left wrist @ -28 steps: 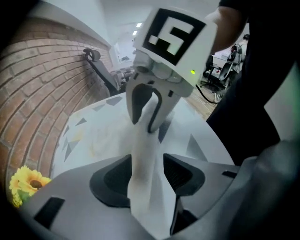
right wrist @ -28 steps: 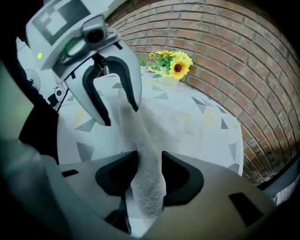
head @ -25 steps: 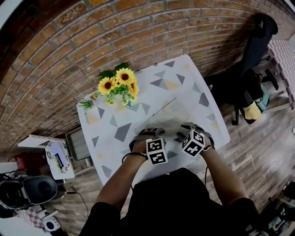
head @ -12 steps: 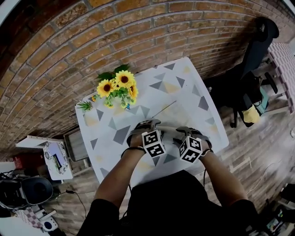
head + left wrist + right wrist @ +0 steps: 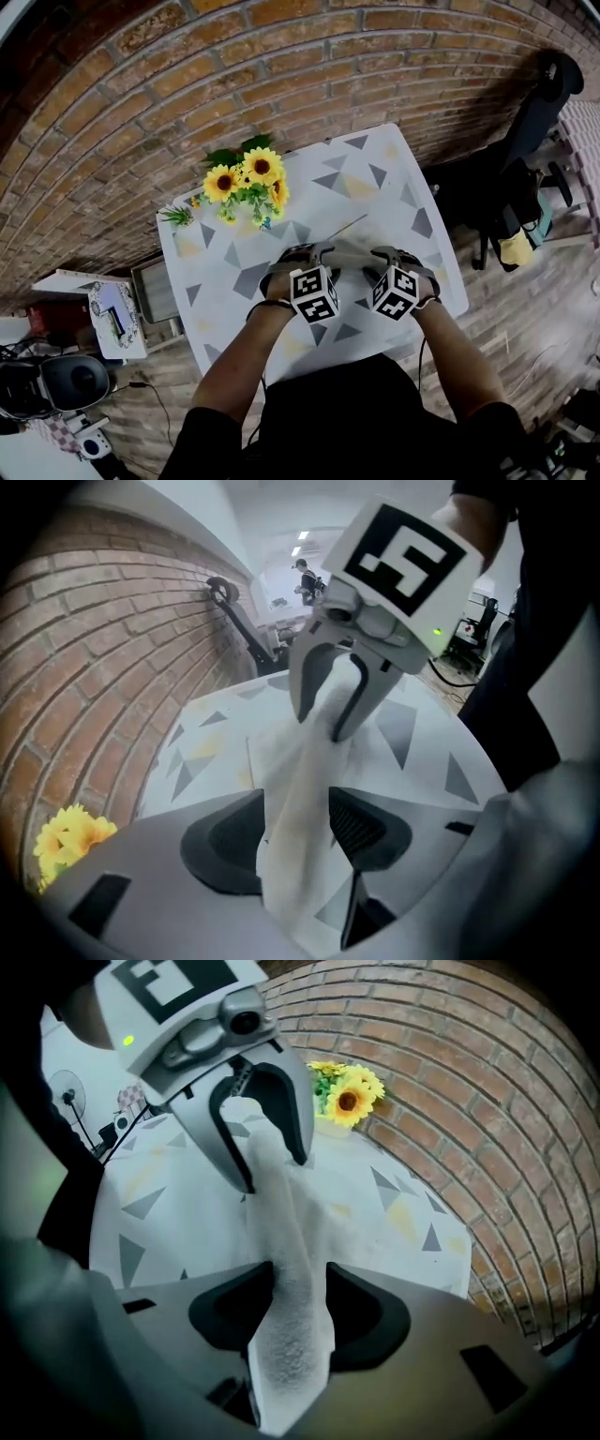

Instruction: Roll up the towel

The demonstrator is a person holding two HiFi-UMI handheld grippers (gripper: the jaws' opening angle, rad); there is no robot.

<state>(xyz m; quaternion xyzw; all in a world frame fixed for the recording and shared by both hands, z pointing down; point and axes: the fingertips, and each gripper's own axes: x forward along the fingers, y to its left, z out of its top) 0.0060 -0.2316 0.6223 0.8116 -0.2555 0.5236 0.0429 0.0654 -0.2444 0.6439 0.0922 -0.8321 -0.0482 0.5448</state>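
surface (image 5: 214,302) – white top, printed with grey and pale yellow triangles, standing close against a curved-looking brick wall (image 5: 281,75). wooden plank floor (image 5: 525,323) showing around it. bunch of sunflowers (image 5: 246,180) with green leaves sitting at the far left corner of the surface, next to the wall. to the right of the surface, on the floor, something tall and black (image 5: 530,112) is standing; cannot tell what it is. dark equipment and cables are lying on the floor at the lower left of the head view.

towel (image 5: 281,1227) – white, nubbly, bunched into a long narrow strip. it is running from one gripper to the other, over the near middle of the surface. beyond the strip, more of the towel is lying flat on the surface toward the wall, one straight edge showing as a thin dark line. cannot tell from these views how many turns are rolled into the strip.

left gripper (image 5: 295,829) – pointing steeply down, jaws closing on one end of the strip; the cloth is filling the gap between its pads and both pads are touching it.

right gripper (image 5: 298,1314) – also pointing steeply down, just beside the left one. its jaws have just been opening a little, with the towel between them; the pads are pressing on the cloth from both sides, gripping the other end.
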